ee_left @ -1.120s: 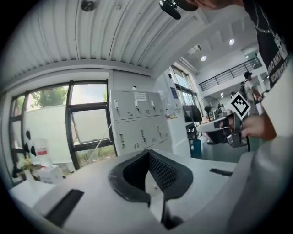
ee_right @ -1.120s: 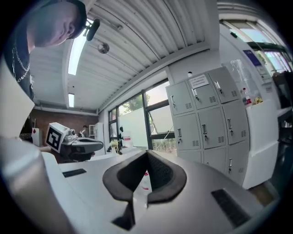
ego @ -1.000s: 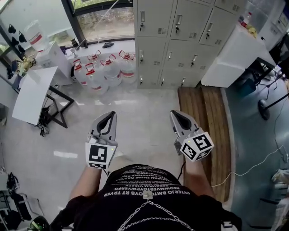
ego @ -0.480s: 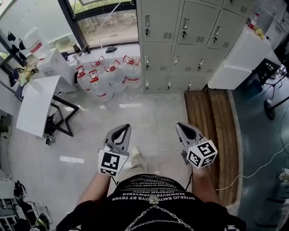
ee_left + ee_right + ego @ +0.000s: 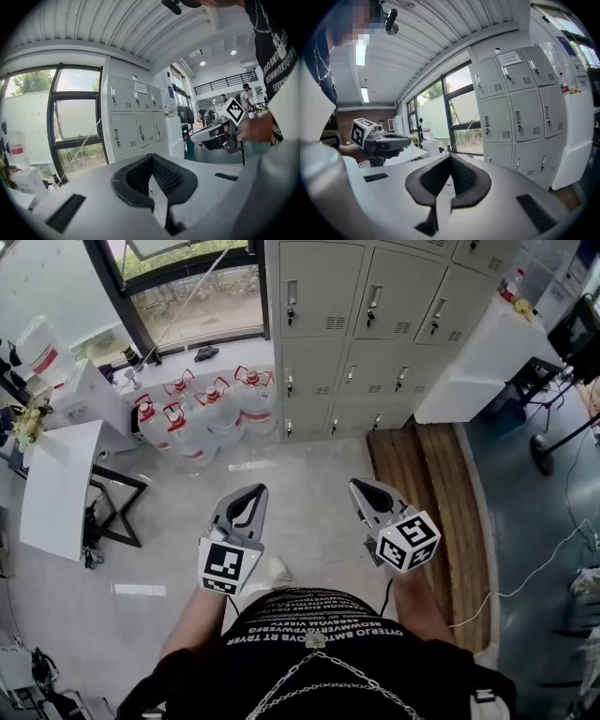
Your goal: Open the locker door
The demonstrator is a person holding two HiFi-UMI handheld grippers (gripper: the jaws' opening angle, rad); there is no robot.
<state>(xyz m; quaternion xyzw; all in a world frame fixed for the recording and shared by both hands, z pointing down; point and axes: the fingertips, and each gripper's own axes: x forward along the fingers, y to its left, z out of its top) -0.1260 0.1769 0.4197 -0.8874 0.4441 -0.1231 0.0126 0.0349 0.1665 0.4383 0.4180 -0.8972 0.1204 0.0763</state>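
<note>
Locker door closed, handle untouched

The pale grey metal locker bank stands upright at the far side of the room, its doors in three columns. Every door is shut flush, each with a small upright handle and vent slots.

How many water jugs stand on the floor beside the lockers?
5 jugs, clustered left of the lockers, below the window: one far left, one behind it, one in front, one in the middle, one nearest the lockers. Others may be hidden behind.
</note>
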